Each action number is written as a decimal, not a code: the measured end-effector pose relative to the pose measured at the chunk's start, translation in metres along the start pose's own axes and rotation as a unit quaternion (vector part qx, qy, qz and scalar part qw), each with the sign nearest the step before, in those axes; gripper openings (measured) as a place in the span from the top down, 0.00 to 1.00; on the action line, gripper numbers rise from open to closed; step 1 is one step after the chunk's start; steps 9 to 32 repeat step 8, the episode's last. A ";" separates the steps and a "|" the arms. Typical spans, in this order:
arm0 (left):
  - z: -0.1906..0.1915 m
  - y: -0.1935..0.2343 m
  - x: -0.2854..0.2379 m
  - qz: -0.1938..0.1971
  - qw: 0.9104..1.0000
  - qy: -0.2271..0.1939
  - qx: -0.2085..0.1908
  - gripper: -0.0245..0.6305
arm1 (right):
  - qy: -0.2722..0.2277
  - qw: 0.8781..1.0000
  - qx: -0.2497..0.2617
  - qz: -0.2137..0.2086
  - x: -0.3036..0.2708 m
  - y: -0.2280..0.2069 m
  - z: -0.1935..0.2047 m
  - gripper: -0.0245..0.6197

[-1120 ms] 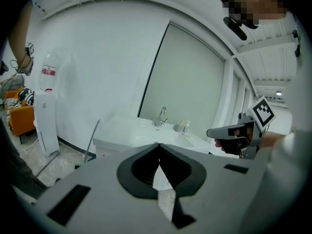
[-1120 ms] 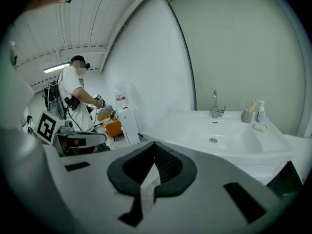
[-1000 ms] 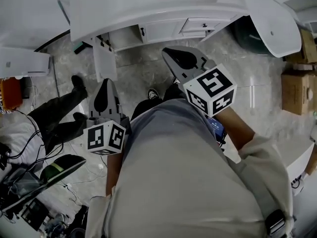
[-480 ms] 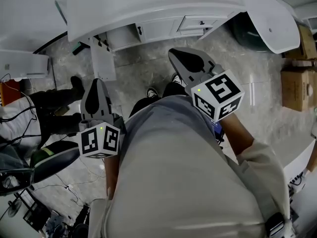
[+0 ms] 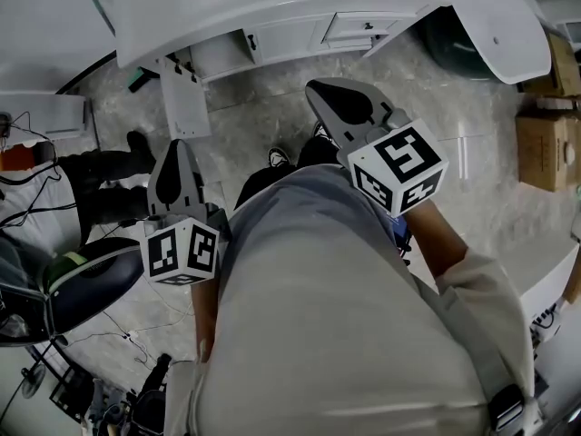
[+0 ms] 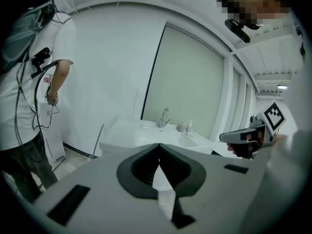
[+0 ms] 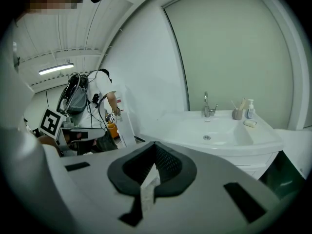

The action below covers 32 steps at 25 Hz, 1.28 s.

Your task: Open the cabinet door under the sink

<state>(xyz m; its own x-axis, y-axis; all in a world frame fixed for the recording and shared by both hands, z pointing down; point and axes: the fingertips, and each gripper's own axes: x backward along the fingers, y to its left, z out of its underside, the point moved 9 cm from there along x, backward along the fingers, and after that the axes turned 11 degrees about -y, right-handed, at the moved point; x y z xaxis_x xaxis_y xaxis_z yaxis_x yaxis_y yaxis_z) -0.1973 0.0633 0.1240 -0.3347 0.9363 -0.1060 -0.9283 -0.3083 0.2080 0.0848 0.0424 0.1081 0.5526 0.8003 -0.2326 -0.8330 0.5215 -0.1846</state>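
The white sink vanity [image 5: 272, 7] runs along the top of the head view. Under its left end one white cabinet door [image 5: 184, 103] stands swung out toward the floor, hinges showing. The other cabinet fronts [image 5: 281, 36] and a small drawer [image 5: 363, 27] are closed. My left gripper [image 5: 175, 145] is shut and empty, held well short of the swung-out door. My right gripper [image 5: 311, 85] is also shut and empty, below the closed fronts. The left gripper [image 6: 158, 146] faces the basin [image 6: 141, 130] and faucet [image 6: 165, 117]. The right gripper [image 7: 155, 145] faces the basin [image 7: 219, 130].
Another person's dark trouser legs [image 5: 100, 166] stand at the left, by an office chair [image 5: 82, 280] and floor cables. A white rounded fixture [image 5: 495, 25] and cardboard boxes [image 5: 549, 148] are at the right. A soap bottle and cup [image 7: 243, 111] sit on the sink.
The vanity has slid up and left in the head view. The bystander's legs moved left. Both grippers stay shut, and the left one has drifted slightly left.
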 end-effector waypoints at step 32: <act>-0.001 0.003 0.002 -0.008 1.000 0.000 -0.001 0.96 | 0.006 1.000 0.001 -0.008 -0.005 0.004 0.001 0.95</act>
